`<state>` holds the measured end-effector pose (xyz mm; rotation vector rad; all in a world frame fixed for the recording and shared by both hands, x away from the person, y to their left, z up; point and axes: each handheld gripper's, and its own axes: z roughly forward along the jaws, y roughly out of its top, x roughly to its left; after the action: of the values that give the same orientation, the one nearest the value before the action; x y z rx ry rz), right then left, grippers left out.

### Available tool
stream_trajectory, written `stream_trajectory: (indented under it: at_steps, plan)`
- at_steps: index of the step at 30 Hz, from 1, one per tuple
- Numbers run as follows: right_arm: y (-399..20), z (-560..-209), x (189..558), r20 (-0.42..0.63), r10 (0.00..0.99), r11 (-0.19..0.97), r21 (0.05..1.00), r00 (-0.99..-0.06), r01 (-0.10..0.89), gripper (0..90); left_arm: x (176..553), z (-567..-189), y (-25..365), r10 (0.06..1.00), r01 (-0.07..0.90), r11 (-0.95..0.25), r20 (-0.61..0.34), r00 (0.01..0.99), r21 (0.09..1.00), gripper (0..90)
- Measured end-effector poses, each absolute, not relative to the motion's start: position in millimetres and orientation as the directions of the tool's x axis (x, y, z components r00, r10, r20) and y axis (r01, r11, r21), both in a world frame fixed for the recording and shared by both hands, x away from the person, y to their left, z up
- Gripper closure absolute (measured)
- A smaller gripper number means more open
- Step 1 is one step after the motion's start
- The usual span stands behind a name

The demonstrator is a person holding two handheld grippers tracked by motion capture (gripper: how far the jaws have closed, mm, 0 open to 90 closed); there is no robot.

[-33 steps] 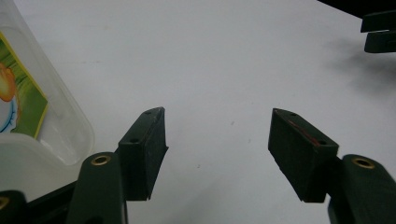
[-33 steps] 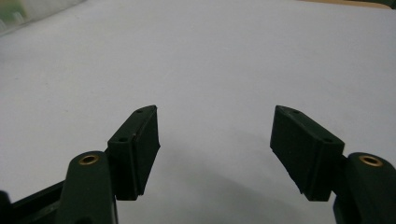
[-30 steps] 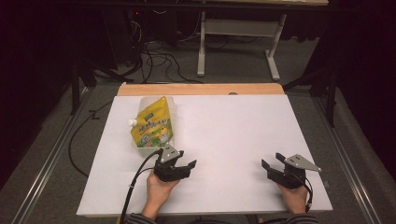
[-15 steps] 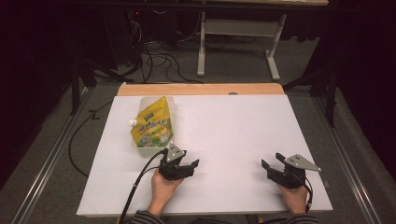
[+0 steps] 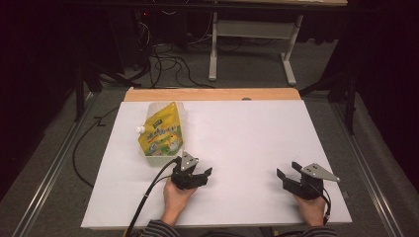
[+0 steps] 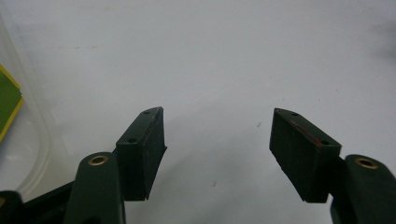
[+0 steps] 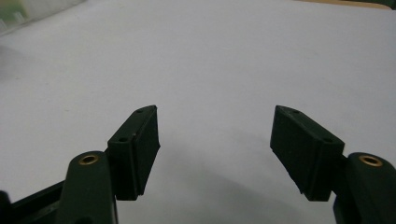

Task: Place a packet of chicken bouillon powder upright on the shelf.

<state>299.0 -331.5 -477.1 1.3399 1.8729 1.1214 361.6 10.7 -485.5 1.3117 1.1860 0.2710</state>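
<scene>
High view is showing the yellow pouch (image 5: 160,133) lying in a clear tray (image 5: 148,159) on the white desk (image 5: 247,143), just beyond the left tool (image 5: 201,174); grasping seems next. Left gripper view is showing spread, empty jaws beside the tray (image 6: 28,154). Right gripper view is showing the right tool (image 7: 215,121) gaping, well apart from it.
</scene>
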Motion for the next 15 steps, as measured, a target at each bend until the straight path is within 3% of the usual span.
stream_trajectory:
  at_steps: [11,15]
  plan:
    - [-331.4,-477.1,299.1,0.021,0.942,0.147,0.873,-0.336,0.464,33.3,360.7,-488.6,6.2,0.769,0.426,0.278,-0.465,0.438,0.861,33.7]
    - [-331.9,-477.0,298.9,0.023,0.941,0.144,0.874,-0.336,0.464,33.2,358.2,-491.4,0.9,0.793,0.412,0.216,-0.405,0.455,0.885,33.4]
